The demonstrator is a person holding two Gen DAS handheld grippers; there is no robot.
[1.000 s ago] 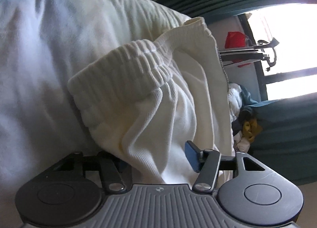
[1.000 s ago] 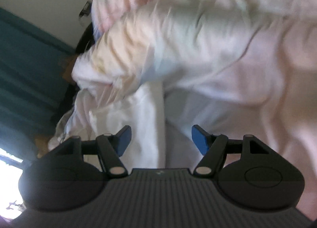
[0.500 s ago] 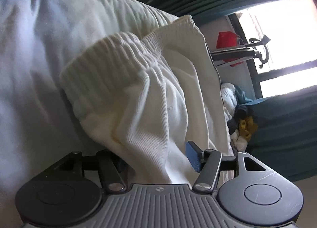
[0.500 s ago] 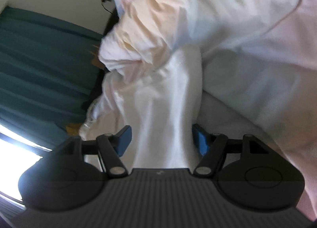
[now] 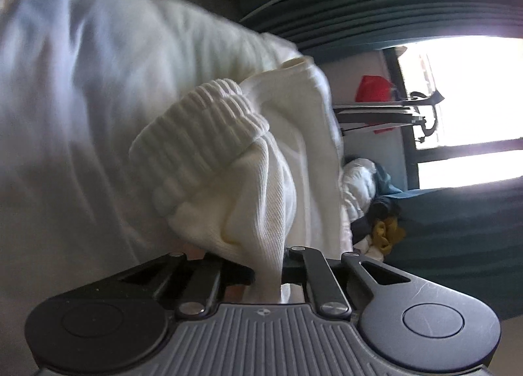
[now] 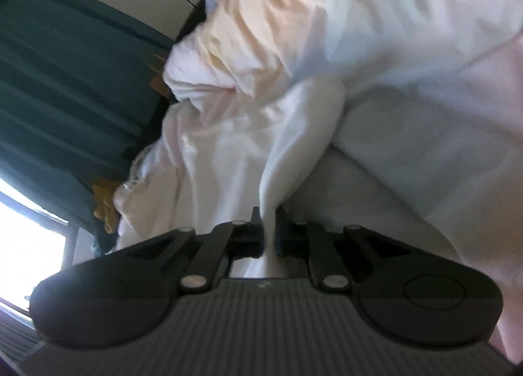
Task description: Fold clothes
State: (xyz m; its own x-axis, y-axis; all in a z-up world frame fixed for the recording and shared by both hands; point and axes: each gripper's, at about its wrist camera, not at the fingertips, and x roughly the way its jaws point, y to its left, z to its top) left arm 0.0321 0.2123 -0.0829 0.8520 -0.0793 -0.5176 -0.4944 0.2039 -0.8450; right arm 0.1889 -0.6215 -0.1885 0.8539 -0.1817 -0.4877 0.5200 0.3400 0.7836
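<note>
Both your tools grip the white sweater.
Left tool (image 5: 268, 273) pinches sweater (image 5: 261, 186) below the ribbed cuff (image 5: 196, 144); right tool (image 6: 268, 238) clamps a fold.

right gripper (image 6: 268, 235) pinching white garment (image 6: 261, 134) | white bedding (image 6: 408, 59) behind | teal curtain (image 6: 65, 65) left

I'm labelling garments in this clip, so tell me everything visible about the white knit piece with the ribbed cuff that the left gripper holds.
The white knit garment looks like soft, cream-white ribbed cotton. A thick ribbed cuff bunches at its upper left, and a finer knit panel falls below in loose folds. It is crumpled, not folded, lying against white bedding. The left gripper is shut on a narrow pinch of its lower edge. Which garment it is cannot be told.
</note>
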